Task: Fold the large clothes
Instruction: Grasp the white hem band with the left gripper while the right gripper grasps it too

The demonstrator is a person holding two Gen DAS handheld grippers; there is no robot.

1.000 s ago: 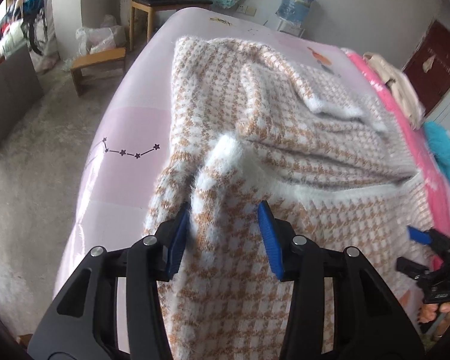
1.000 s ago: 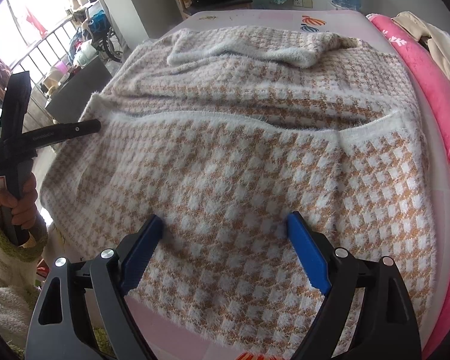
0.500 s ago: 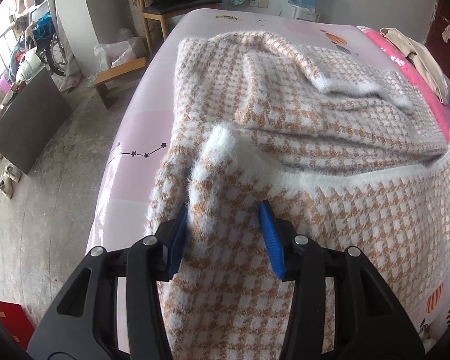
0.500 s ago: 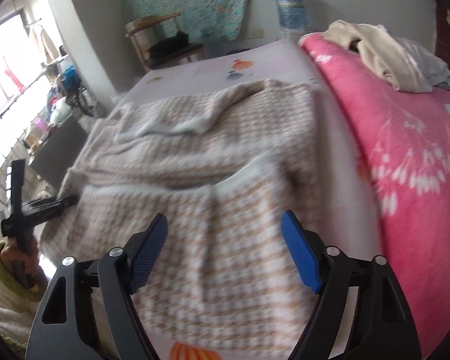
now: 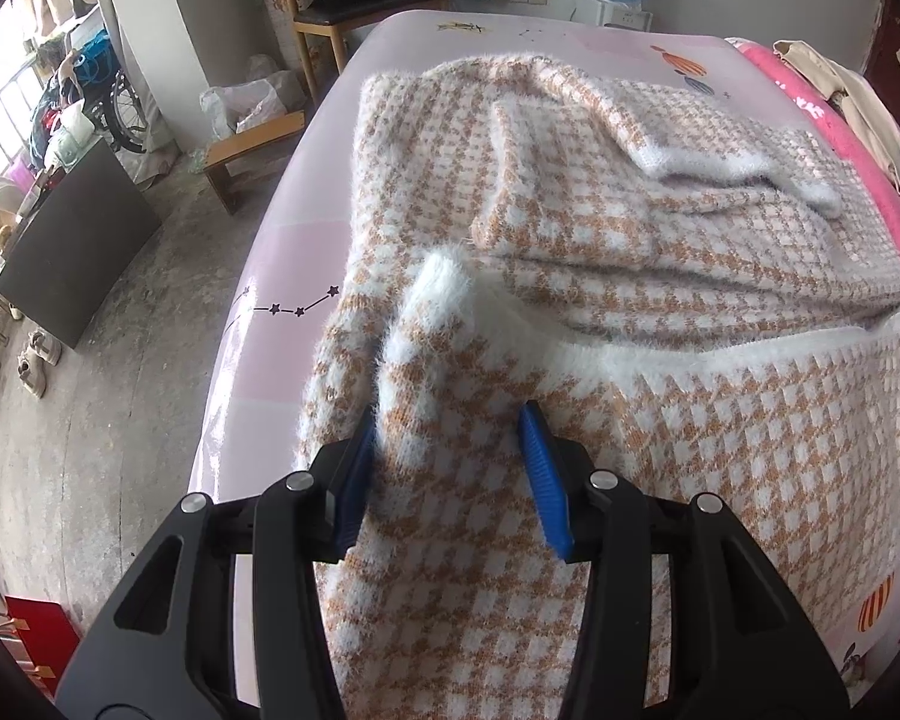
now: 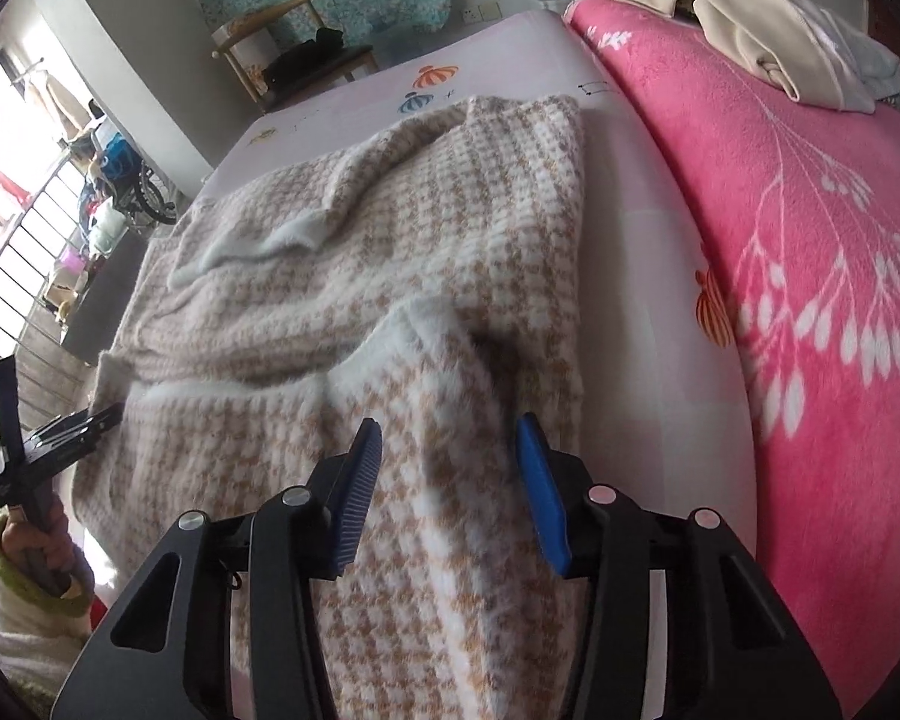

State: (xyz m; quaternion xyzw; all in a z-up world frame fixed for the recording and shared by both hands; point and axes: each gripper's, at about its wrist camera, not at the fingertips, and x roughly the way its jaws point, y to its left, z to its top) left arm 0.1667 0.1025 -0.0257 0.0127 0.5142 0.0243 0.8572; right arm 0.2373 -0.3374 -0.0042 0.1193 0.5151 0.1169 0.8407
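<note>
Your fuzzy orange-and-white houndstooth knit garment (image 5: 660, 276) lies spread on the bed with the pale pink printed sheet (image 5: 294, 252), its long axis running from you towards the far end of the bed, where the folded top part with the white fluffy trim (image 5: 720, 165) points away from you. The near white-trimmed edge is raised into a fold at each corner.

On the left, your left gripper (image 5: 450, 450) stands at a middling width with a raised fold of the knit between its blue pads; the left pad is against the fabric, but you cannot tell whether the right one presses it. In the right wrist view your left hand (image 6: 36, 546), in a cream sleeve with a green cuff, holds that tool at the garment's left edge.

To the right, your right gripper (image 6: 447, 456) is closing around the raised right corner of the near edge; the fabric is between the pads, which do not yet squeeze it.

Left of the bed are a bare concrete floor (image 5: 90, 420), a wooden chair (image 5: 360, 6) and a low stool (image 5: 252, 144). Right of the garment lies a bright pink fleece blanket with white leaf print (image 6: 810, 300), carrying a heap of beige clothes (image 6: 750, 18).
</note>
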